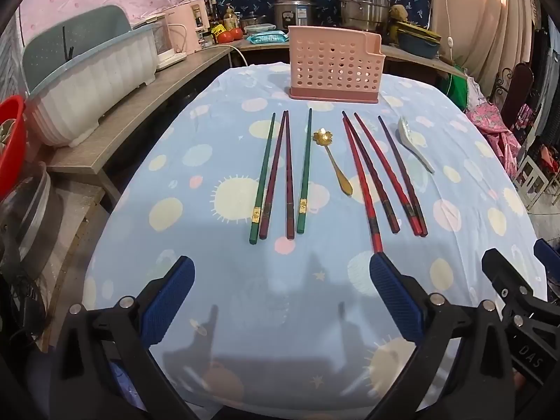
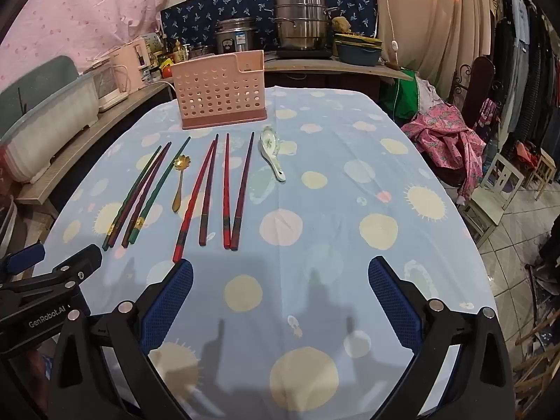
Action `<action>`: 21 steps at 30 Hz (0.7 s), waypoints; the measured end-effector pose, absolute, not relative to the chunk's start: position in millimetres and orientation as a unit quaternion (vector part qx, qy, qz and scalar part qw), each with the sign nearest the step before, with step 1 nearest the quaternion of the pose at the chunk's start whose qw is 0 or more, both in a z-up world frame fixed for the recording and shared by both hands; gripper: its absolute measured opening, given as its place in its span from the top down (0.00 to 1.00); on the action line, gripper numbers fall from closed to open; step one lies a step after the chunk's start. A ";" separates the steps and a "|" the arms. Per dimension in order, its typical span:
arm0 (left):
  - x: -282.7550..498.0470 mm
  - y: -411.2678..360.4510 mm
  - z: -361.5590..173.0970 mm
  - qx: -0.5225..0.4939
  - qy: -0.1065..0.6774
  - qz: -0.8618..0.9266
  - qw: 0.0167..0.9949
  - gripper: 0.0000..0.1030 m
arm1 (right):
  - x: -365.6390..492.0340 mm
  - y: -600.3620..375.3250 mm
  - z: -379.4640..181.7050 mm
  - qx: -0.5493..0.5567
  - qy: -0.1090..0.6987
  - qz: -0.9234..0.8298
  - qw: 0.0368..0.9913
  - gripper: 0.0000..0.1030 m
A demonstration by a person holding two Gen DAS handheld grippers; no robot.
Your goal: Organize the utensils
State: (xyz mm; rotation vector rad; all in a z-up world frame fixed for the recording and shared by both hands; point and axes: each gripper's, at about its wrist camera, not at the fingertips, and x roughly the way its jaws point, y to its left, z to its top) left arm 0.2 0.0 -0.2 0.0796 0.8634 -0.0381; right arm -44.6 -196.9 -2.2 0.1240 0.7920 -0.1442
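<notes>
Both hand-held grippers hover low over the near edge of the counter (image 1: 472,189), side by side, nothing grasped.

Left hand-held gripper (image 1: 281,273): fingers spread wide, released. Right hand-held gripper (image 2: 280,276): same, spread wide and released.

Utensils lie flat in a row ahead of both, between grippers and caddy (image 1: 334,63), which stands upright at the far end of the row. Nothing visible inside it yet.

- Green/maroon chopsticks (image 1: 280,175): four, left group, long axes running near-to-far, thick ends toward the grippers.
- Gold spoon (image 1: 332,157): mid-row, bowl far, handle near.
- Red chopsticks (image 1: 381,175): four, right group, fanned slightly, thick ends near.
- White spoon (image 1: 414,143): far right, bowl toward the caddy.

Key relation: one red chopstick (image 1: 362,189) reaches nearest. In the left view its thick end stops just short of the left gripper's right finger; in the right view it ends just ahead of the right gripper's left finger. It lies between the two grippers, about equally near to each.

Judgement: task not started. A grasp needs the jaws turned across the stick's axis.
</notes>
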 end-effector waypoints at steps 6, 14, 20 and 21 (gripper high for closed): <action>1.5 2.6 0.1 0.034 0.418 -0.023 0.907 0.07 | -46.6 -198.6 -1.3 0.063 0.380 -0.068 0.920 0.06; -0.6 -0.7 -3.1 0.043 0.418 -0.019 0.907 0.07 | -46.8 -195.1 0.3 0.063 0.378 -0.067 0.921 0.06; -0.2 -1.5 -3.0 0.043 0.419 -0.019 0.907 0.07 | -46.6 -194.9 0.5 0.063 0.378 -0.067 0.921 0.06; -0.3 -1.3 -2.7 0.043 0.419 -0.019 0.907 0.07 | -46.8 -195.3 0.4 0.063 0.378 -0.067 0.921 0.06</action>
